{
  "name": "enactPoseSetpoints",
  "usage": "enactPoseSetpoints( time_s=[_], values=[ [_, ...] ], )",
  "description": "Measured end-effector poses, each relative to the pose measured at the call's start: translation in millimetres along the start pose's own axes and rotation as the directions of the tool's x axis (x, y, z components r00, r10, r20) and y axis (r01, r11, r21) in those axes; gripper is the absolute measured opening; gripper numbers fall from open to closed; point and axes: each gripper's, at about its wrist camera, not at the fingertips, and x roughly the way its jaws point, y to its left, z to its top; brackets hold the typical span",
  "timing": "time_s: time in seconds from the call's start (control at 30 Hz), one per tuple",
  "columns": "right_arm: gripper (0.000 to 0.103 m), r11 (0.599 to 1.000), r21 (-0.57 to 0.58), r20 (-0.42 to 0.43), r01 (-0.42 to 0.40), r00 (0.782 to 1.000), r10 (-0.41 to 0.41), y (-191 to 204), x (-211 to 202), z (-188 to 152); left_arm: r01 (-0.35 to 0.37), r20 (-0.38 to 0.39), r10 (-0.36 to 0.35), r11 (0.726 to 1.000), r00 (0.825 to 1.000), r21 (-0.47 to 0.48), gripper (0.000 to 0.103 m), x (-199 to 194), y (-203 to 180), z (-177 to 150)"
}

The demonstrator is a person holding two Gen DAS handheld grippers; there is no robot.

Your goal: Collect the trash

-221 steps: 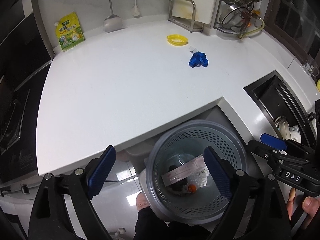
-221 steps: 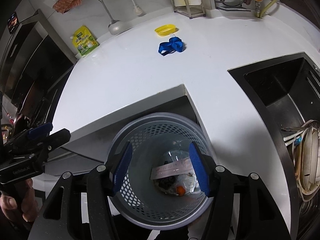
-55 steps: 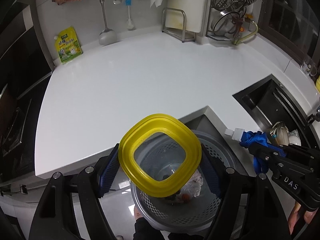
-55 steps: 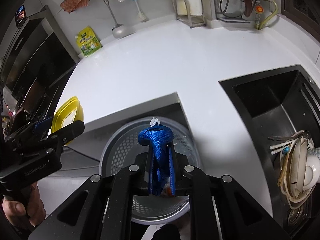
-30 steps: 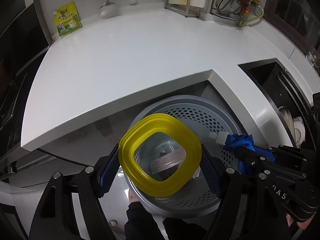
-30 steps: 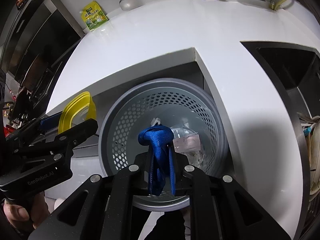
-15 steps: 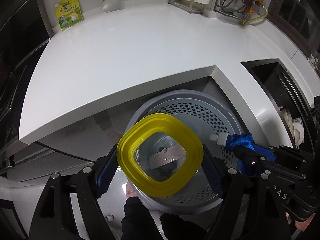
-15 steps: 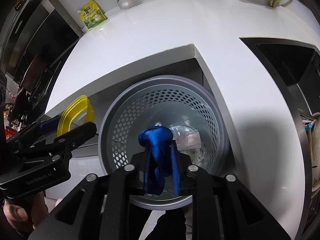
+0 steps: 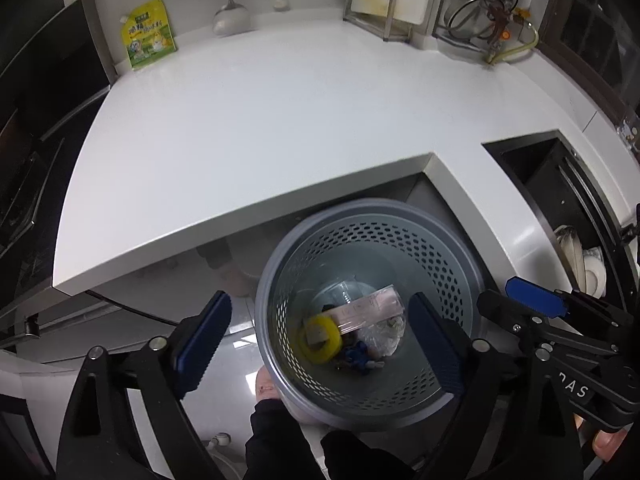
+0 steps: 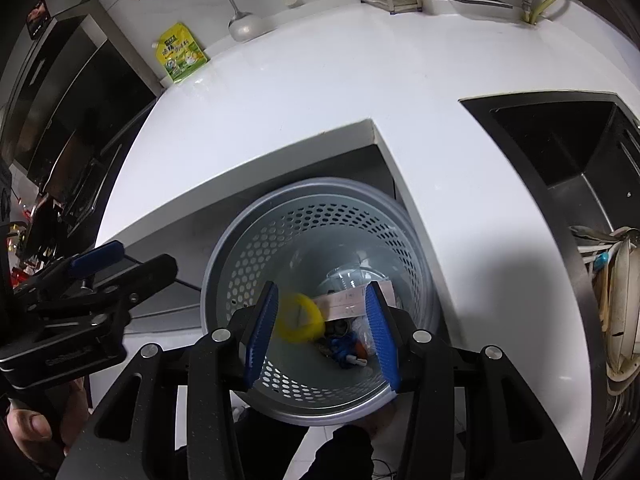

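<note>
Here, both grippers hang over the grey perforated bin (image 9: 372, 312): the left gripper (image 9: 320, 344) has just spread its jaws wide and the right gripper (image 10: 322, 336) has been parting its own, with nothing between either pair. Below the jaws, the yellow lid (image 9: 319, 338) and the blue strap (image 9: 356, 356) lie at the bin's bottom beside a clear wrapper (image 9: 370, 310). Beyond the jaws the white counter (image 9: 260, 120) looks free of loose trash — so the release seems done well; draw both straight up, clear of the rim.
</note>
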Motion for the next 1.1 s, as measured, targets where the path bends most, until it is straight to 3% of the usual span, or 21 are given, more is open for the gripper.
enactPoseSetpoints(
  time_s=[0.63,1.1],
  values=[
    [0.045,1.000,-0.009,0.034,0.004,0.999,-0.004,-8,-21,1,-0.032,0.047,0.032,0.999,0.998,0.005,0.094,-22,-12,10],
    [0.053,1.000,-0.015,0.057,0.015,0.998,-0.014,-7,-33,5,-0.053,0.073,0.053,0.999,0.996,-0.003,0.096,-32,-13,17]
  ],
)
